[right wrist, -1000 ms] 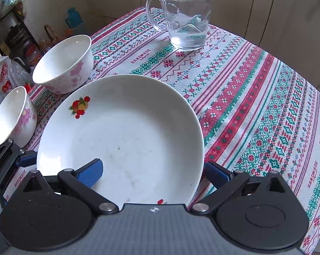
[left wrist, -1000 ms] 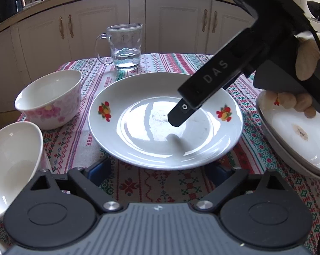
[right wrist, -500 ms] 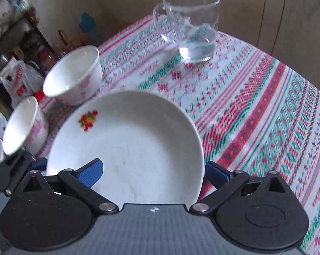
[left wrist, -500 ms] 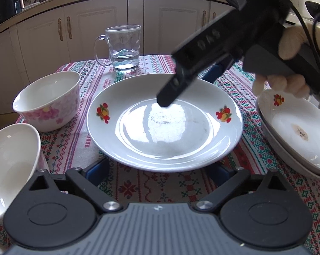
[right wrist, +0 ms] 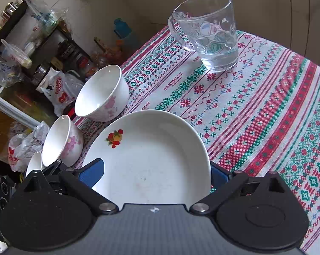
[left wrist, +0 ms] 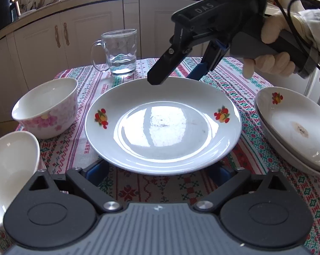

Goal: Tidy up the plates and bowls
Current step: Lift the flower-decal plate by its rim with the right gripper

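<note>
Right gripper point(left wrist: 177, 74), marked "DAS", hangs with jaws apart above the far rim of the fruit-patterned plate point(left wrist: 163, 125) on the "HANDMADE" tablecloth point(right wrist: 255, 110); left gripper point(left wrist: 160, 170) straddles the near rim, wide.

"DAS" is showing in pale letters on the right gripper point(left wrist: 177, 75). "HANDMADE" is repeating in red along the tablecloth point(right wrist: 255, 110), near the mug point(right wrist: 206, 31). Print on the plastic bags point(right wrist: 57, 89) is staying unreadable.
</note>
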Available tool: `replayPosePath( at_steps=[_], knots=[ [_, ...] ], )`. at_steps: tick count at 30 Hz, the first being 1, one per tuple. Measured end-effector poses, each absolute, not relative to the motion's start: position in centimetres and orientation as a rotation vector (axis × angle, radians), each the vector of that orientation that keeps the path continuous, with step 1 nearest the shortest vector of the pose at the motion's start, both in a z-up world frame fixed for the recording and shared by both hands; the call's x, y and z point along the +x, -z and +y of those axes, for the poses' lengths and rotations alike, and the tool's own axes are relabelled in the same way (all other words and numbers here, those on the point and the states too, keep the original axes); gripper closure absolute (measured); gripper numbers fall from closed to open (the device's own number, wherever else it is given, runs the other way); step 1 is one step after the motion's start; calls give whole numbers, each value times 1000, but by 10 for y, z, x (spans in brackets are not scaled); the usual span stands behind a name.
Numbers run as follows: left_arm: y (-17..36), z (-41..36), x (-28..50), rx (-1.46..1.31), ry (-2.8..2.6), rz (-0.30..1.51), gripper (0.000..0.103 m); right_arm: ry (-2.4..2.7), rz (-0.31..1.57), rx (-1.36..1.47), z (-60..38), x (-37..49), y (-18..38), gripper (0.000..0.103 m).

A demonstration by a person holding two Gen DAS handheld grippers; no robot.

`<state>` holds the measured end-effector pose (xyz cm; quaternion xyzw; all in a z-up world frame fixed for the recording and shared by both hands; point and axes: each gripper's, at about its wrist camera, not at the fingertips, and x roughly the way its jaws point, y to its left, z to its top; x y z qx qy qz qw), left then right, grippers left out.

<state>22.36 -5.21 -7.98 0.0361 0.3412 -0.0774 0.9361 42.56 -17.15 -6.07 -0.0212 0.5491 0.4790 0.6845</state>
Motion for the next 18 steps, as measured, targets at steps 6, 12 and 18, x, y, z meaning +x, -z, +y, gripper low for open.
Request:
replayPosePath(
  at_steps=[6,12,18],
  knots=[
    [79,-52,224,94,170,689,4,-1089,1247,-32,-172,430,63,0],
    [80,-51,221,97,184,677,5,-1104,1253,-69,-166,431,64,2],
    [79,-51,220,93,183,676,7,-1090,1246,-102,-168,432,62,8]
  ],
)
